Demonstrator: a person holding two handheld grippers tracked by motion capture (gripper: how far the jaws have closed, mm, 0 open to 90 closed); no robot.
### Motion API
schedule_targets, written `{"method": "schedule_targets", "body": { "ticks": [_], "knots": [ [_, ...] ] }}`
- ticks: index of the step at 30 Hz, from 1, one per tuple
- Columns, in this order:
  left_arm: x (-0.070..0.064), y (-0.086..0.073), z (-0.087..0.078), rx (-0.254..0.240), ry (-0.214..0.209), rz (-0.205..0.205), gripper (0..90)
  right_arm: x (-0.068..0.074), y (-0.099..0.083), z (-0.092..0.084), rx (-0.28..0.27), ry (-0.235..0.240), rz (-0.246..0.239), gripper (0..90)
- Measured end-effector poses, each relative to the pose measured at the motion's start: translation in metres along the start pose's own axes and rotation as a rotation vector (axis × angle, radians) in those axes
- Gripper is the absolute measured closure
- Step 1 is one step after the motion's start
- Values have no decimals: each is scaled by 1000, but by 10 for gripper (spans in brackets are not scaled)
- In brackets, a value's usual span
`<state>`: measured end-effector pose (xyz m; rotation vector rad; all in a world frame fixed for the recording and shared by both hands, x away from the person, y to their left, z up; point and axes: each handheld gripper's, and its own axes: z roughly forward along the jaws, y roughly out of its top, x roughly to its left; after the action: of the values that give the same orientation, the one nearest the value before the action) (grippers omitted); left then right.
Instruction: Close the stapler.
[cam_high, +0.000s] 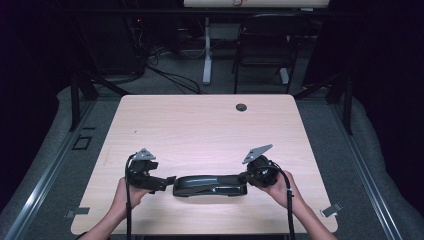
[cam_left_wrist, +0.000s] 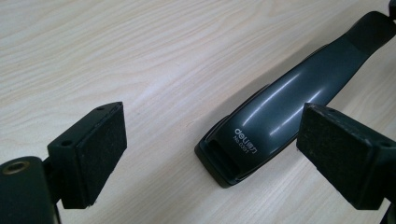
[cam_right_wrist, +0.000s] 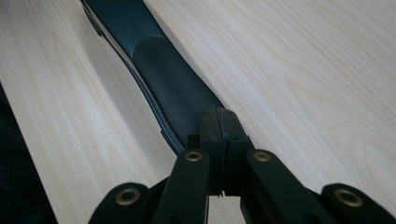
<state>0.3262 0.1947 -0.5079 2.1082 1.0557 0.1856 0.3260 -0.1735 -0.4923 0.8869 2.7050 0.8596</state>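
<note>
Pale wood-grain table in a dark room, a chair and cables beyond its far edge. One long dark stapler lies flat near the person's edge, lengthwise across the table, between the two hands. Left gripper jaws spread wide, nothing between the pads; in the left gripper view the stapler's printed front end sits just ahead of the jaws and nearer the right-hand pad, not touching either. Right gripper jaws pinched together, pads meeting at the stapler's rear end; they seem to rest on or pinch its tail edge, though I cannot tell if anything thin is caught between them. Judged step: bringing the left gripper onto the front end while the right steadies the tail. To do it well, centre the nose between the open pads first, shifting toward the right-hand pad's side, come in level with the table, then close squarely across the body so it does not swivel.
</note>
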Motion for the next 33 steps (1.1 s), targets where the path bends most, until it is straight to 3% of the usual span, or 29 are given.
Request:
{"method": "schedule_targets", "body": {
  "ticks": [14,33],
  "knots": [
    [0,0,0,0,3,1,85,-1,-2,1,-8,5,11,900],
    [0,0,0,2,2,7,85,9,9,-13,-63,-48,-26,897]
  ]
}}
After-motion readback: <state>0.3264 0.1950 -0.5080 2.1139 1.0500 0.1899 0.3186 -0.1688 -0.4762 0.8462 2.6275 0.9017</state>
